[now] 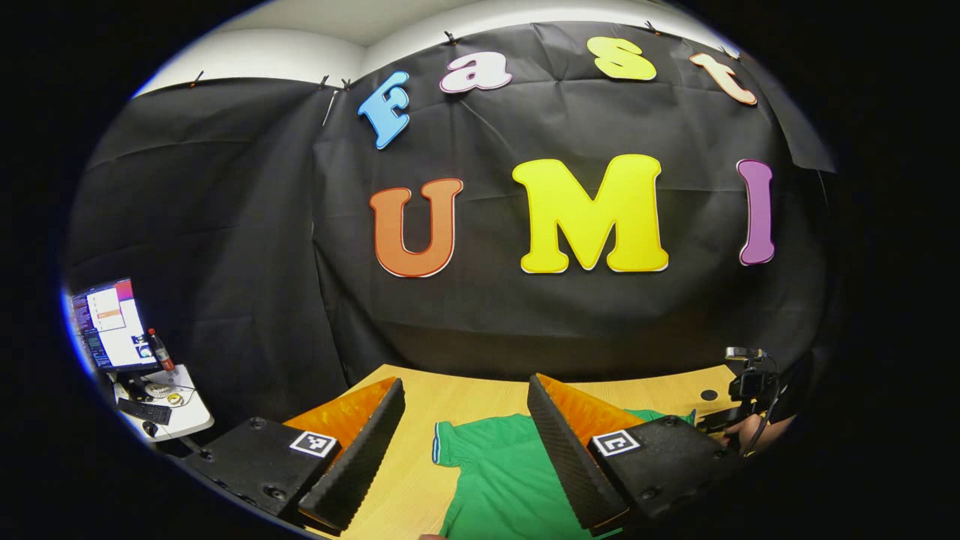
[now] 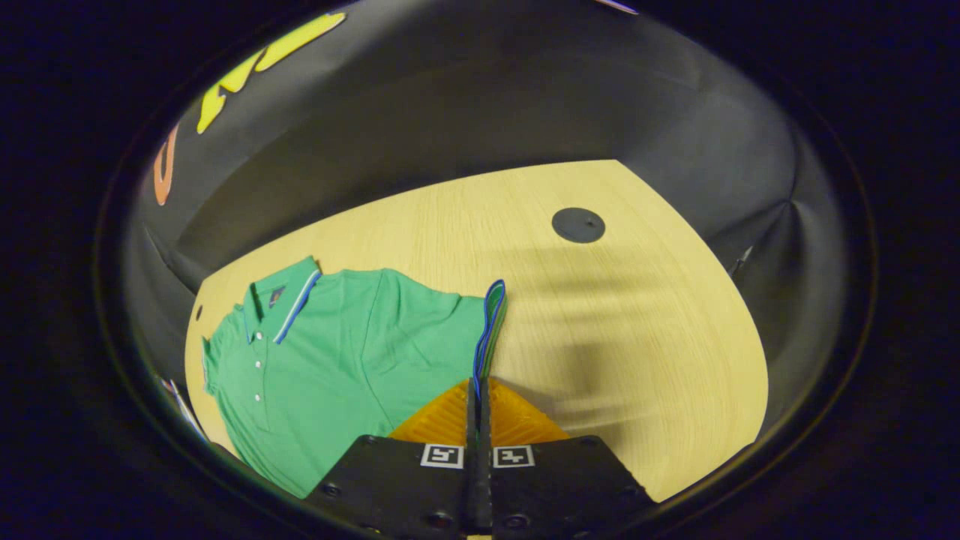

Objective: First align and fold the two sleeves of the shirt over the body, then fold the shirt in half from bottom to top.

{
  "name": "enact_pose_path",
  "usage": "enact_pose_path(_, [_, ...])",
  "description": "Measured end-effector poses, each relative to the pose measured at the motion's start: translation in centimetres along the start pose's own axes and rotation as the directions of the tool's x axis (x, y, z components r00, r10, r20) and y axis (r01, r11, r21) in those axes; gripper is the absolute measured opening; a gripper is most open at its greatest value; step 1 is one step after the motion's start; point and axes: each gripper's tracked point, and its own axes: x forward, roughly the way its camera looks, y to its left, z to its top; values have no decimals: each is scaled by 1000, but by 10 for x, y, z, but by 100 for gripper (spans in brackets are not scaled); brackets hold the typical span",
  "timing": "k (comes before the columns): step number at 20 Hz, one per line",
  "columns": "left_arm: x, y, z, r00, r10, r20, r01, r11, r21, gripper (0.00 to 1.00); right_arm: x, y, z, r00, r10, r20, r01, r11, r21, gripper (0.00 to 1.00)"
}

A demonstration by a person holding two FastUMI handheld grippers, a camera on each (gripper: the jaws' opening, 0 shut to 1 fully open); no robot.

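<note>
Right claw [image 2: 478, 390] pinches the shirt's sleeve [image 2: 489, 330] above the wooden table [image 2: 637, 315]; left claw [image 1: 465, 442] spread.

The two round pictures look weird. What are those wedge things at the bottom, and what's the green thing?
Each picture comes from a camera riding on a hand-held grabbing tool. A person holds one in each hand. The wedges are each tool's two fingers. In the left gripper view, the left gripper is open above a green shirt on a wooden table. In the right gripper view, the right gripper is pinched shut on the sleeve of that polo shirt, which lies flat with its collar showing.
</note>
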Motion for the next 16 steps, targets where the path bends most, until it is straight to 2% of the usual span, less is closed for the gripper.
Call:
enact_pose_path(4, [-6, 6, -1, 1000, 13, -2, -13, 1000, -12, 100, -23, 14, 16, 998, 14, 59, -11, 999, -49, 0])
enact_pose_path(9, [-15, 16, 0, 999, 35, -2, -35, 999, -19, 100, -42, 68, 27, 993, 64, 95, -53, 992, -119, 0])
enact_pose_path(16, [-31, 43, 1, 996, 94, 1, -94, 996, 0, 100, -38, 153, 12, 986, 162, 40, -155, 980, -125, 0])
